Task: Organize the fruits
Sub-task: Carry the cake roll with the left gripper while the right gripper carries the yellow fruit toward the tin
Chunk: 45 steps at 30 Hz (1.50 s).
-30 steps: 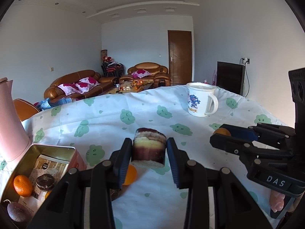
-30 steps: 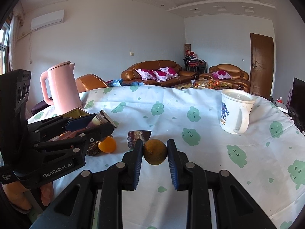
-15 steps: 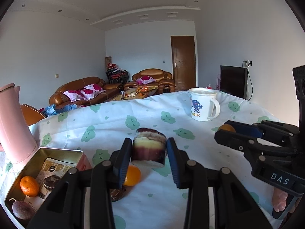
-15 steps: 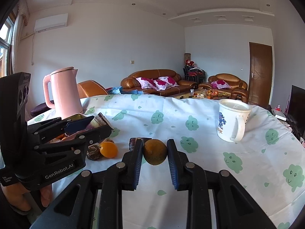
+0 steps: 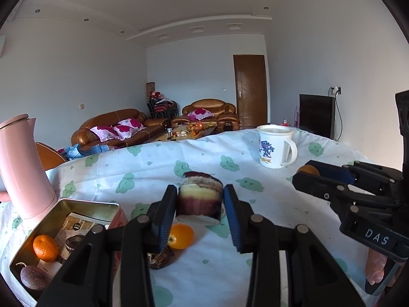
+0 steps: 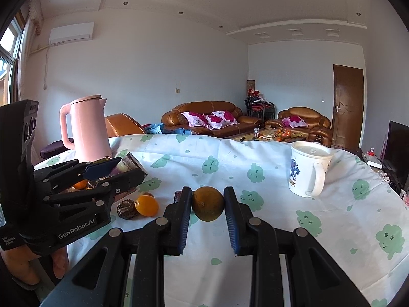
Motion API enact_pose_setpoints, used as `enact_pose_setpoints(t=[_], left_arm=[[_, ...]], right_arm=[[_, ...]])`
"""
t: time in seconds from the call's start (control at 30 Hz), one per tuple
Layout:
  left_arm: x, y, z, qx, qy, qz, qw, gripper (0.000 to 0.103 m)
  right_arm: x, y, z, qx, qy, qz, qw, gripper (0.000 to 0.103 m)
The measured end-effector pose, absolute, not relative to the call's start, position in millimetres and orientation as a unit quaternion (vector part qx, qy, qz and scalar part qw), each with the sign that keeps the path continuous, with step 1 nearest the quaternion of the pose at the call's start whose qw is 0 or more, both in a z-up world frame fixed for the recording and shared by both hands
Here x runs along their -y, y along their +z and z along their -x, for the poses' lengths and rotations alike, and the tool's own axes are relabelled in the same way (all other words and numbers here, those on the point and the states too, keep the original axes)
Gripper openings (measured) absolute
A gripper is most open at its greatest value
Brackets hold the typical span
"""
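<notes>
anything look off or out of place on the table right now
Yes: the cut fruit piece clamped in the left gripper is a sliced chunk, not whole. A shrivelled dark fruit lies loose beside a small orange, outside the tin.

Black grippers [image 5: 200, 213], blue pads, silver screws

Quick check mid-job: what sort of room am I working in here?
Most likely a home living room. Brown sofas with pink cushions stand round a coffee table at the back, a TV sits by the wall, and the work table wears a household cloth with a kettle and mug.
</notes>
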<state>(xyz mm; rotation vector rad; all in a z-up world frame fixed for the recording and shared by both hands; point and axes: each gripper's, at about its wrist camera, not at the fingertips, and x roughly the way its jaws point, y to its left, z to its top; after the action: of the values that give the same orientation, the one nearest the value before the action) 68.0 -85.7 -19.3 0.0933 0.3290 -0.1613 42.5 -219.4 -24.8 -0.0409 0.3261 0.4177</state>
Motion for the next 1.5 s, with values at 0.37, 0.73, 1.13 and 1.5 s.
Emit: enact_pose_setpoints(t=[0.37,0.73,1.13,1.5], left_arm=[[84.4,-17.1,-57.6,-0.149,-0.072,-0.049,0.985,0.039],[80.9,-16.7,-53.7,-0.149,-0.064,-0.045,0.986,0.039],[75.6,-17.3,-51.4,-0.154,-0.061,-0.042,0.985,0.039],[63.4,-16.6,-49.5,-0.160,-0.050,-0.035,0.985,0.039]], right_arm=[[221.8,-20.8,-33.3,-0.134,0.197,0.018,0.971,0.027],[219.7,-20.5,-28.0,-0.128,0.198,0.020,0.972,0.027],[214.4,-20.6,-30.2,-0.132,0.202,0.019,0.970,0.027],[199.5,-19.5,-31.8,-0.132,0.217,0.021,0.967,0.027]])
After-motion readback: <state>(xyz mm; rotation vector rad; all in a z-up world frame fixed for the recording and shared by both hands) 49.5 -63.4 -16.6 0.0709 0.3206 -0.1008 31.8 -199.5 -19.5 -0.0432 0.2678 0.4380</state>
